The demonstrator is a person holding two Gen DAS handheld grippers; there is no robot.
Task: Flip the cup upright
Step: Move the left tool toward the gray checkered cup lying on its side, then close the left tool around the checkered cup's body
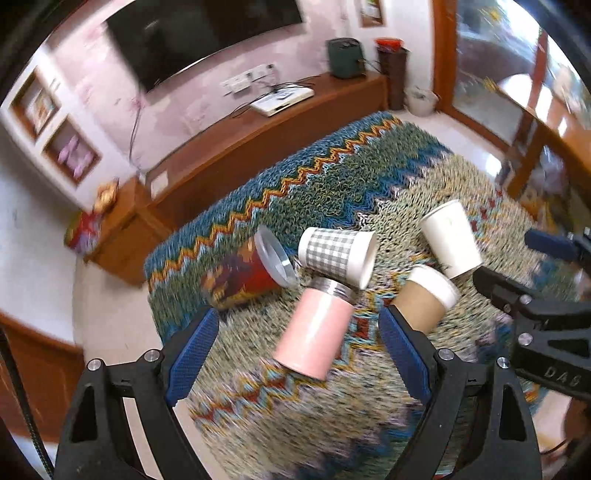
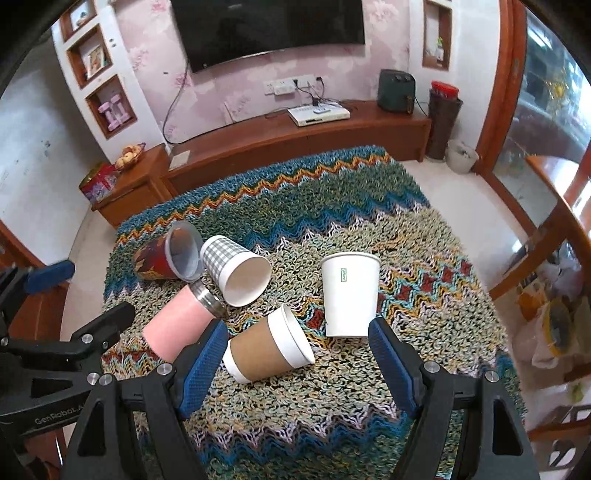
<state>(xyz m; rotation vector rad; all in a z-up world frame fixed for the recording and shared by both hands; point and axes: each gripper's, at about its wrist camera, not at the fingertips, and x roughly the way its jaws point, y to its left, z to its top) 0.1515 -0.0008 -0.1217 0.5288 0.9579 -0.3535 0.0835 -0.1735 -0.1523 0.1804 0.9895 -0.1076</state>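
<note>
Left gripper point(image 1: 297, 345): released, jaws wide, straddling pink cup point(image 1: 314, 332) lying on its side.
Right gripper point(image 2: 297, 363): released, holding nothing.
White cup point(image 2: 349, 293): upright on knitted cloth point(image 2: 332, 406).

Both my wrist cameras look steeply down and forward along my fingers point(image 1: 195, 350) at the blanket-covered table point(image 2: 332, 206), close above it. Both views share the same cluster of cups point(image 2: 236, 269) and the television point(image 2: 266, 26) wall beyond.
</note>
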